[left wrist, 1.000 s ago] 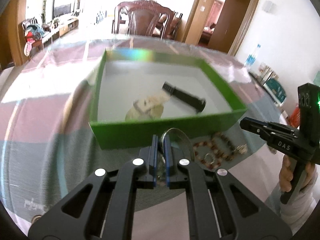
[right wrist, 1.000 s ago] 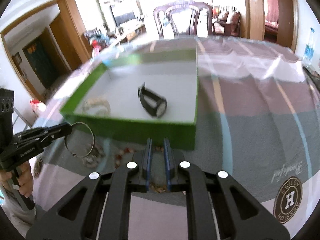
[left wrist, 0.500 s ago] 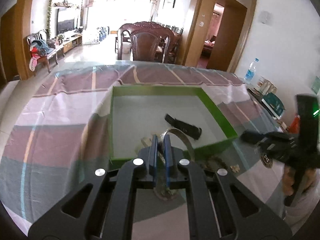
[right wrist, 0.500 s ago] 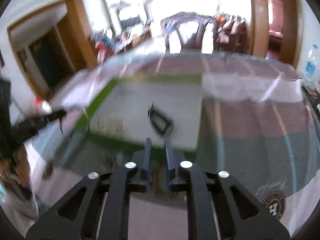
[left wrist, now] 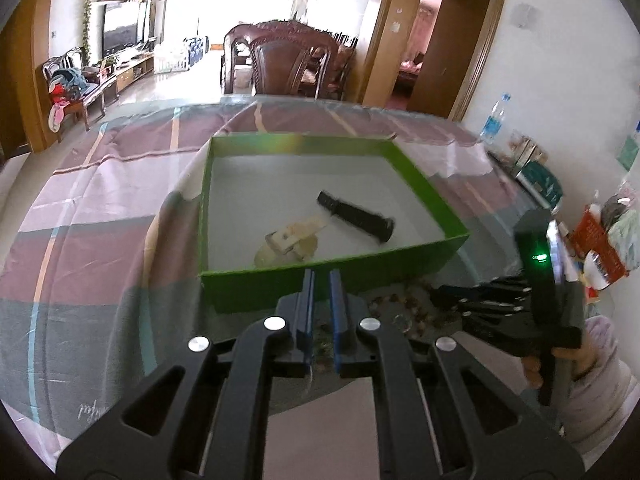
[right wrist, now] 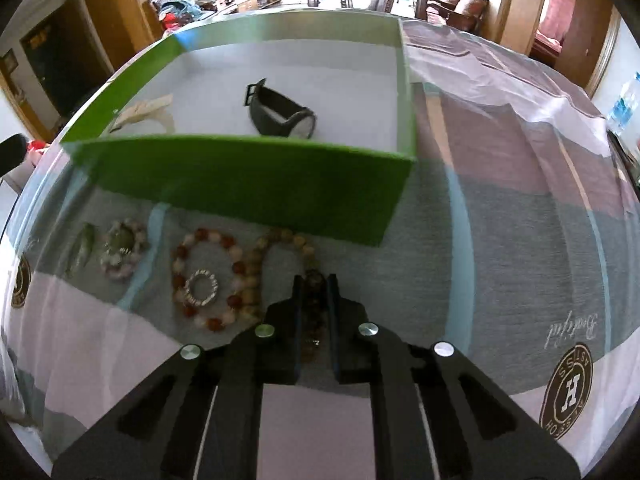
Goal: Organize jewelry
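A green box (left wrist: 332, 276) (right wrist: 248, 184) holds a black watch (left wrist: 356, 216) (right wrist: 280, 114) and a cream strap (left wrist: 290, 240) (right wrist: 148, 110). My left gripper (left wrist: 321, 280) hangs near the box's front wall, its jaws a narrow gap apart with nothing visible between them. My right gripper (right wrist: 313, 286) is low over the cloth, jaws slightly apart around a dark bead bracelet (right wrist: 314, 304). A red and cream bead bracelet (right wrist: 208, 280), a silver ring (right wrist: 200, 288), a tan bead strand (right wrist: 276, 248), a pink bracelet (right wrist: 120, 254) and a green piece (right wrist: 82, 250) lie in front of the box.
The table has a striped cloth (left wrist: 100, 216) with a round logo (right wrist: 570, 392). A carved chair (left wrist: 292, 64) stands beyond the far edge. Bottles and packets (left wrist: 600, 248) crowd the right side. The other hand-held gripper (left wrist: 536, 304) shows at right.
The thin silver bangle held in my left gripper is gone from its jaws. My right gripper has dropped low over the jewelry in front of the box.
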Demonstrator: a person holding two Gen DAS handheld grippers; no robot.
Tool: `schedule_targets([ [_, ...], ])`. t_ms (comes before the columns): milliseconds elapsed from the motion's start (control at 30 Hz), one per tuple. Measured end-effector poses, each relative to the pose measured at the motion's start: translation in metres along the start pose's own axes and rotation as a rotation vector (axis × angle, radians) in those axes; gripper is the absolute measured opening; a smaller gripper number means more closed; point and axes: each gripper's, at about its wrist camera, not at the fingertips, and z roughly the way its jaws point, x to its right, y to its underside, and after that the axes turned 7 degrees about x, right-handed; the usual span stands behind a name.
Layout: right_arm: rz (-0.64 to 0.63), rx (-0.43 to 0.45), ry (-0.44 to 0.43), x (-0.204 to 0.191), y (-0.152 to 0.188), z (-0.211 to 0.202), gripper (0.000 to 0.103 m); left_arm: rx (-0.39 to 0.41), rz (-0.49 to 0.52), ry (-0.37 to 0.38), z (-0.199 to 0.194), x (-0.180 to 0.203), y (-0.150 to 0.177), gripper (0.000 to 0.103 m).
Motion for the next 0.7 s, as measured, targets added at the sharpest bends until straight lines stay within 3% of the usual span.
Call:
schedule_targets([
  [167, -0.011, 0.021, 0.004, -0.004, 0.004, -0.002, 0.011, -0.125, -0.008, -0.064, 0.029, -0.015, 0.02, 0.018],
  [267, -0.012, 0.023, 0.001, -0.003, 0.004, 0.001, 0.011, -0.19, -0.017, -0.091, 0.041, -0.025, 0.035, 0.029],
  [467, -0.018, 0.03, -0.004, -0.005, 0.009, -0.004, 0.011, -0.256, 0.006, -0.137, 0.052, -0.034, 0.057, 0.046],
  [700, 0.005, 0.037, -0.026, -0.004, 0.01, -0.006, 0.015, -0.261, 0.001, -0.138, 0.054, -0.041, 0.062, 0.045],
])
